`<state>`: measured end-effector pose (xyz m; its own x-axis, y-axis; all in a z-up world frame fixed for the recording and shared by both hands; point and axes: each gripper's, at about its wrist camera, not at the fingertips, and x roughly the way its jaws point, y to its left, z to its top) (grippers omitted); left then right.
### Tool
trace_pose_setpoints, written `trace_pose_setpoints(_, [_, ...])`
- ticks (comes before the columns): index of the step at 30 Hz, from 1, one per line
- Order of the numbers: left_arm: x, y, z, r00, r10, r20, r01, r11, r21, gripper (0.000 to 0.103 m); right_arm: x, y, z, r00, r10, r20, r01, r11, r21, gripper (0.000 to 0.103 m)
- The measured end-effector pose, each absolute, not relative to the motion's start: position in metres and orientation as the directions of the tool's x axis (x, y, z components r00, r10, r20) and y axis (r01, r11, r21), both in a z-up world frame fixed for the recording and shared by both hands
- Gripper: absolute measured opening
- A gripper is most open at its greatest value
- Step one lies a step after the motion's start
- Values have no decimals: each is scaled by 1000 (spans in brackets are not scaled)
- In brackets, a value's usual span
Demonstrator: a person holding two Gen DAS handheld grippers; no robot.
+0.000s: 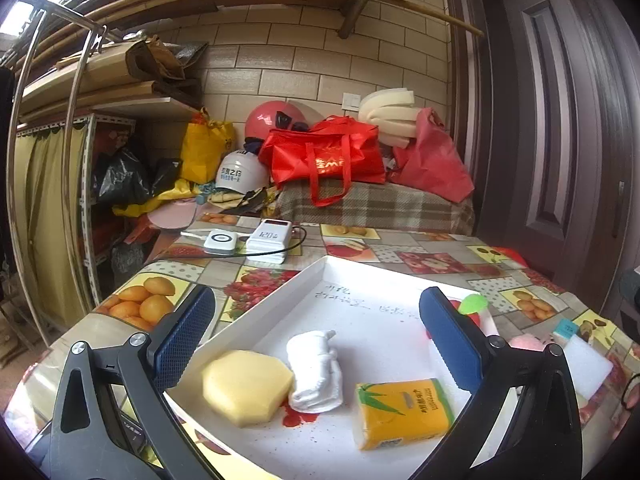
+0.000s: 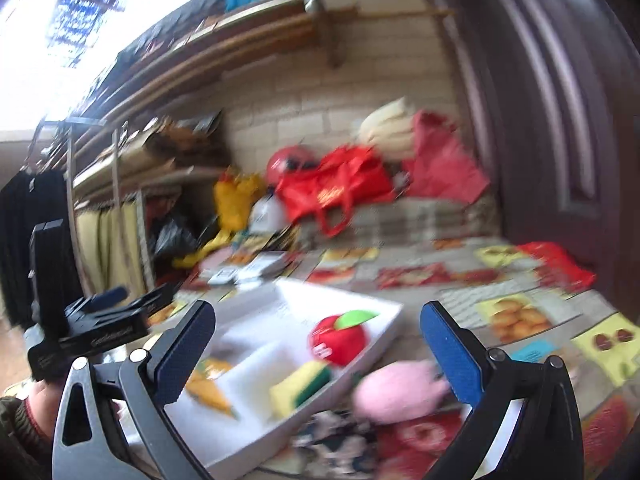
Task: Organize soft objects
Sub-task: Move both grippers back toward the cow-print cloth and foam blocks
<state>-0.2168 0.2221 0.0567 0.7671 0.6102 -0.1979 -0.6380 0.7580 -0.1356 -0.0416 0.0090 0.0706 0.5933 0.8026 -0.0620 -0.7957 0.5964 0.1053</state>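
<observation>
**A:** ok so where's all the soft stuff sitting?

**B:** Mostly in the white tray [image 1: 280, 300] on the desk [image 1: 400, 258]. From the left wrist view: yellow sponge [image 1: 246, 386] near-left, rolled white towel [image 1: 316, 368] touching its right side, tissue pack [image 1: 402, 410] further right. The towel's long axis runs near to far. The tissue pack lies flat, long axis roughly left-right, slightly skewed. All three sit between the fingers of the left hand-held gripper [image 1: 316, 340], which is spread wide with nothing in it.

**A:** and the right one?

**B:** The right hand-held gripper [image 2: 318, 350] is also released, holding nothing. Its view is badly motion-blurred. A pink plush [image 2: 394, 394] lies on the desk just outside the tray's near-right edge, between the fingers and close to the right one. Can't tell which way it points, too smeared. In the tray there's a red apple plush [image 2: 338, 336] with its green leaf up, and a yellow-green sponge [image 2: 300, 386] near it, long axis running diagonally toward the apple.

**A:** anything cut off?

**B:** In the left view the right finger [image 1: 448, 340] hides most of the apple, only the leaf and a bit of red show. The pink plush there is barely a sliver. The handwriting on the tray floor is unreadable. A white foam block [image 1: 586, 364] at the right is half hidden behind the gripper frame.
</observation>
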Motion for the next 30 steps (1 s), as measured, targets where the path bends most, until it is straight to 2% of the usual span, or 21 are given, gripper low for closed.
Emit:
trace_pose_setpoints(2, [-214,214,58,795,576,-193,-602,788,-128,103,-25,-17,72,670,741,-55,-726,668,160,103])
trace_pose_setpoints(6, [-199,186,59,856,468,-219,-492,867,-73,103,22,-59,66,707,695,-132,-654,713,253,103])
trace_pose_setpoints(10, [-167,145,55,912,256,-320,-276,961,-19,103,62,-88,57,694,676,-247,-606,734,307,103])
trace_pose_setpoints(12, [-153,118,55,922,144,-358,-151,988,7,103,71,-96,54,695,665,-274,-587,745,318,103])
trace_pose_setpoints(15, [-129,84,50,897,54,-440,-39,998,44,102,77,-105,51,687,665,-292,-580,745,331,103])
trace_pose_setpoints(18, [-105,65,45,859,59,-509,-28,997,68,102,76,-105,51,677,675,-292,-591,736,331,103])
trace_pose_setpoints(25, [-75,77,33,798,114,-592,-123,992,26,102,75,-108,51,669,686,-284,-602,725,334,103])
trace_pose_setpoints(30, [-49,71,15,706,84,-703,-74,996,45,102,81,-115,49,657,703,-272,-597,705,382,103])
